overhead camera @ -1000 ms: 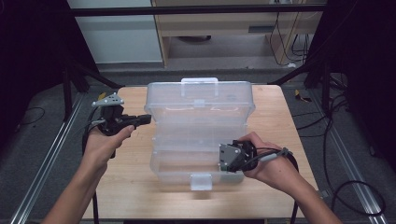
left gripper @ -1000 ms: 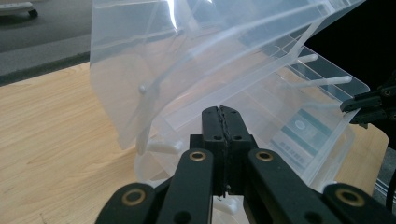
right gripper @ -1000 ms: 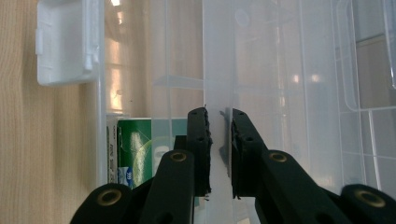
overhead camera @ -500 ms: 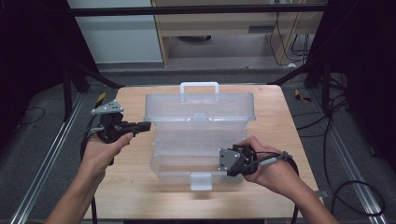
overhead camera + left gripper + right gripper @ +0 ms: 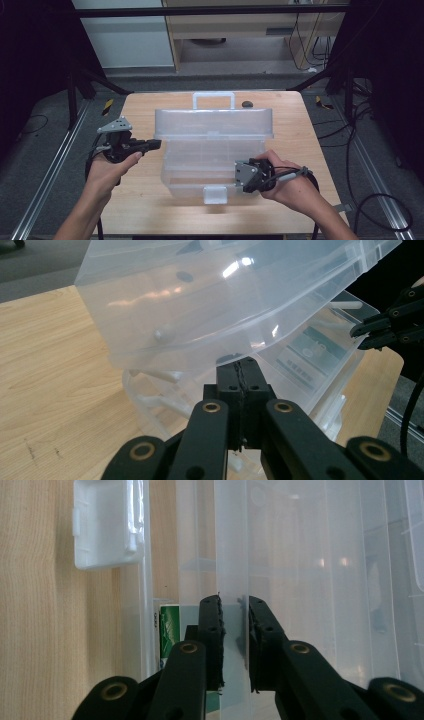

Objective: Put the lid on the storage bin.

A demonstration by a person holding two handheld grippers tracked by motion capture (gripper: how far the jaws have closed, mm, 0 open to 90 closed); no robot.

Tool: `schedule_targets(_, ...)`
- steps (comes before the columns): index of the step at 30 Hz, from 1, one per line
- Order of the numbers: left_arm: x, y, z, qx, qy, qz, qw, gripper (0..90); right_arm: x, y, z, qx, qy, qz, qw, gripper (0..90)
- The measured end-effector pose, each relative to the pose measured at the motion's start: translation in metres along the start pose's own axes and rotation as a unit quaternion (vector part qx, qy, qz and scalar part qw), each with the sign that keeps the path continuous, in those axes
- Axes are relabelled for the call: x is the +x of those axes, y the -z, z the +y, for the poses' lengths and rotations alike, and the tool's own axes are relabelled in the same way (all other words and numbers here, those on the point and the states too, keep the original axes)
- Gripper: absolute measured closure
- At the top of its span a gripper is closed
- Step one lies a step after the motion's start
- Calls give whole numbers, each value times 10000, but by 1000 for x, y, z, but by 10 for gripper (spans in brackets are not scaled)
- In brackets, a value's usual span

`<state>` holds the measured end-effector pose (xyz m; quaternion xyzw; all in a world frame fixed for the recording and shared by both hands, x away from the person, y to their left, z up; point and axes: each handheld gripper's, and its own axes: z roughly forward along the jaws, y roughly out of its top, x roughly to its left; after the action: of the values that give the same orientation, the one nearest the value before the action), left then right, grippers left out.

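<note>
On the wooden table (image 5: 300, 125), high view: a clear plastic case (image 5: 212, 167) sits mid-table, its lid (image 5: 214, 124) raised nearly upright, white handle (image 5: 214, 99) on top, white latch (image 5: 215, 194) at the near edge. Bare wood runs wide to left and right of the case; less at the near edge. The left gripper (image 5: 156, 144) sits at the lid's left end, jaws clenched together with nothing between them. The right gripper (image 5: 241, 176) is at the base's near right wall. Against the earlier frames, the lid stands steeper and the left hand (image 5: 112, 167) has come lower and nearer. A small dark object (image 5: 247, 104) lies behind the case. Grey floor, rails and cables surround the table.

Left gripper view: closed jaw tips sit just under the lid's (image 5: 200, 300) curved edge; contact not certain. The base (image 5: 300, 360) lies below, the table (image 5: 50, 370) open to the left, and the right gripper (image 5: 370, 332) shows beyond.

Right gripper view: the jaws straddle the base's clear wall (image 5: 232, 580), nipping it with a narrow gap. The latch (image 5: 107, 522) is up left, a green label (image 5: 167, 630) behind the wall.
</note>
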<state>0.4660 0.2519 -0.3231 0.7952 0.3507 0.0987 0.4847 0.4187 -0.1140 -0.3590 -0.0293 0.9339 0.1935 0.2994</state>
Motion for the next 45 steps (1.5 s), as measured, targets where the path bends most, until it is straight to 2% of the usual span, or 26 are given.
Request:
schedule_targets(2,0,0,-1,-2,11,-17,10000,900,1,0,0,17,-4,-6,10000,756)
schedule_targets(5,-1,0,-5,-32,34,-48,10000,900,5,4,1,-90,-152,-11,9998,646)
schedule_targets(6,-1,0,-6,-35,30,-46,10000,900,8,10,1,-214,-344,-99,9991,605)
schedule_targets(7,-1,0,-7,-33,27,-54,10000,900,8,10,1,-214,-344,-99,9991,605)
schedule_targets(9,-2,0,-9,-54,20,-58,10000,900,9,16,1,-341,-492,-163,9981,567)
schedule_targets(10,-2,0,-10,-54,19,-67,10000,900,10,22,-1,-403,-610,-267,9970,558)
schedule_targets(11,-3,0,-11,-48,7,-54,10000,900,10,22,-1,-403,-610,-267,9970,558)
schedule_targets(17,-7,0,-17,-32,-112,10,9999,900,13,37,-10,-498,-1027,-420,9926,610)
schedule_targets(18,-7,0,-17,-41,-122,15,9999,900,14,42,-15,-556,-1196,-451,9902,638)
schedule_targets(19,-8,0,-18,-42,-137,10,9999,900,14,42,-15,-556,-1196,-451,9902,638)
schedule_targets(23,-8,0,-22,-21,-148,-23,9999,900,15,52,-24,-636,-1438,-524,9862,707)
schedule_targets(27,-7,0,-26,-67,-114,-60,9999,900,16,58,-34,-591,-1616,-604,9832,767)
schedule_targets(31,-6,-1,-32,-58,-99,-73,9999,900,18,62,-47,-574,-1852,-810,9777,820)
schedule_targets(41,-8,-1,-38,-85,-223,28,9997,900,20,61,-78,-311,-2331,-1130,9654,823)
schedule_targets(45,-10,1,-40,-52,-345,154,9993,900,20,56,-87,-232,-2453,-1154,9623,810)
